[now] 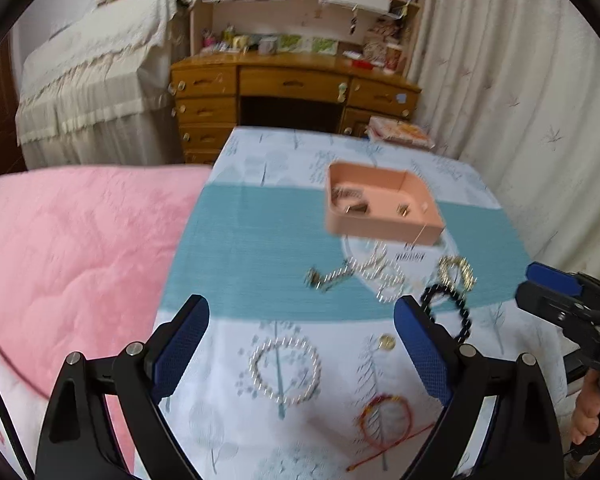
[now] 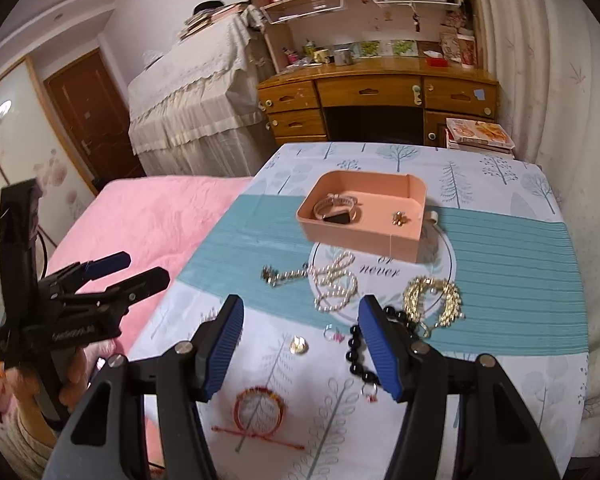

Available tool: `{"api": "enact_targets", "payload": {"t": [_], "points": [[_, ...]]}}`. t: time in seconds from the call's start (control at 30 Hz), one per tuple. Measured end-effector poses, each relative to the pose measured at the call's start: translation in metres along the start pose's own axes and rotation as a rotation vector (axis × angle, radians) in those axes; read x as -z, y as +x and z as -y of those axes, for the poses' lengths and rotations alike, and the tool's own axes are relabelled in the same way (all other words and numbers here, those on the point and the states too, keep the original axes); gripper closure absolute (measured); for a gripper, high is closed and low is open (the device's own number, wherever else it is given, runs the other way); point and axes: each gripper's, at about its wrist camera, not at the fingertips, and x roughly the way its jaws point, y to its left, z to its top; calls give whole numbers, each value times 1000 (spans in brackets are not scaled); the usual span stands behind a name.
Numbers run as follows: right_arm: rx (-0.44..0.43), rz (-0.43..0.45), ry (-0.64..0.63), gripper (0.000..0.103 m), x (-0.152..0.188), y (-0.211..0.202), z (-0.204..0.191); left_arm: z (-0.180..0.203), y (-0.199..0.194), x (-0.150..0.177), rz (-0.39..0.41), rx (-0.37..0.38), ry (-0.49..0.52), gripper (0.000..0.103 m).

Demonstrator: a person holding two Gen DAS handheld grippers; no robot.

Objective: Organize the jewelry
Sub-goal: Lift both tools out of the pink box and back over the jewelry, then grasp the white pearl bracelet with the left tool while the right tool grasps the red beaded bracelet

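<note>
Left wrist view: left gripper (image 1: 302,334) jaws apart, empty, over pearl bracelet (image 1: 286,372) at lower centre; frame blurred, so a grab could miss or drag the beads. Tray (image 1: 384,226) sits centre-right on the tablecloth (image 1: 244,248). Right wrist view: right gripper (image 2: 300,340) spread, empty, black beads (image 2: 358,354) touching its right finger; risk of snagging them. Pearl necklace (image 2: 336,284) centre; pink bed (image 2: 140,220) left, desk (image 2: 376,92) top.

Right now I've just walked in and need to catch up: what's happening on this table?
A person is sorting jewelry into a pink tray, which already holds a watch. Both hand-held grippers, left and right, hang open and empty. Pearls, a gold piece, black beads and a red bracelet still lie loose.
</note>
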Motion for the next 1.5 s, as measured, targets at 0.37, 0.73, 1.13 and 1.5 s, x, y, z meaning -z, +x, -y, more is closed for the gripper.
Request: {"api": "enact_targets", "payload": {"t": [0.37, 0.73, 1.13, 1.5], "points": [[11, -178, -172, 43, 63, 54, -28, -6, 33, 55, -101, -86, 27, 11], [63, -335, -292, 55, 103, 100, -53, -14, 62, 73, -179, -89, 1, 11], [85, -318, -242, 96, 100, 105, -44, -30, 73, 74, -209, -71, -47, 14], [57, -278, -161, 96, 93, 104, -29, -43, 93, 76, -282, -10, -114, 46]]}}
